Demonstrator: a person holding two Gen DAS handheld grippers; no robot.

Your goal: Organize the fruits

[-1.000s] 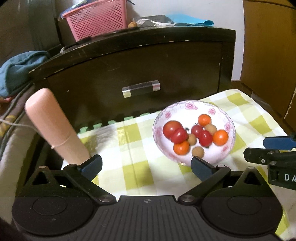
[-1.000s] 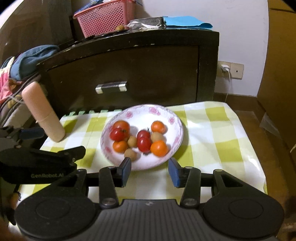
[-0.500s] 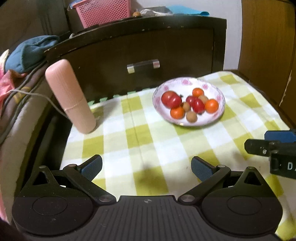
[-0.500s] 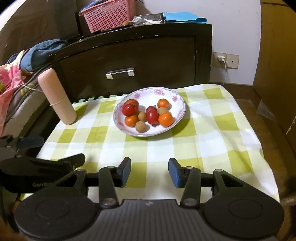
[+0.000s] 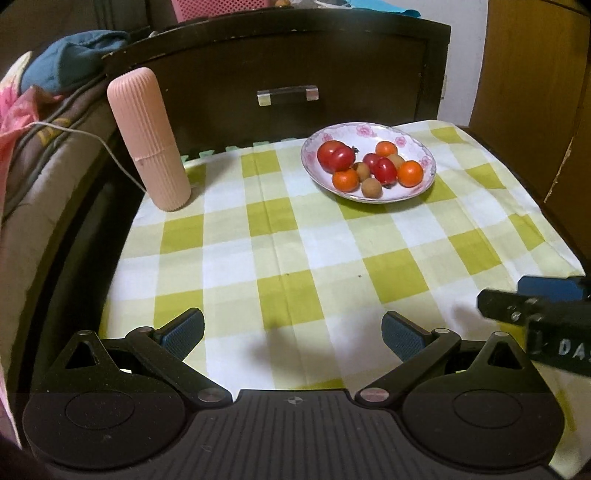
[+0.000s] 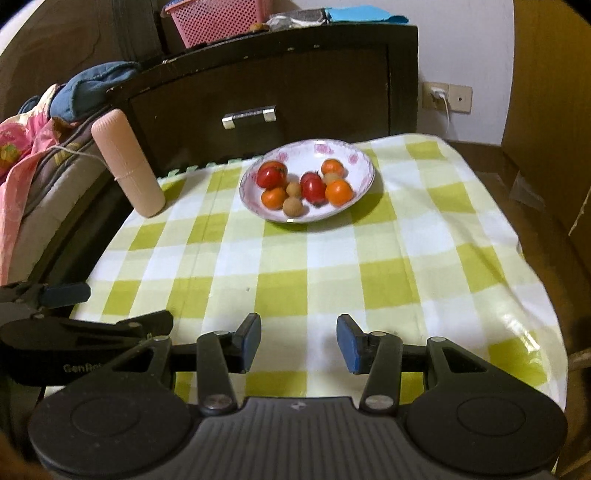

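Note:
A white floral bowl [image 5: 417, 146] [image 6: 360, 162] sits at the far side of the green-checked tablecloth [image 5: 295, 258] [image 6: 332, 266]. It holds red tomatoes [image 5: 334, 157] [image 6: 271, 175], small orange fruits [image 5: 410, 173] [image 6: 338, 192] and brown longans [image 5: 371, 187] [image 6: 293, 206]. My left gripper [image 5: 293, 332] is open and empty over the cloth's near edge. My right gripper [image 6: 299, 341] is open and empty, also near the front edge. Each gripper shows at the side of the other's view.
A tall pink ribbed cylinder [image 5: 147, 136] [image 6: 127, 164] stands at the cloth's far left. A dark drawer cabinet [image 5: 295, 66] [image 6: 277, 85] rises behind the bowl, with a pink basket [image 6: 214, 22] on top. Bedding [image 5: 37, 110] lies to the left.
Both grippers have pulled back from the bowl toward the near edge of the cloth. The bowl and fruits have not moved. The jaws have stayed open.

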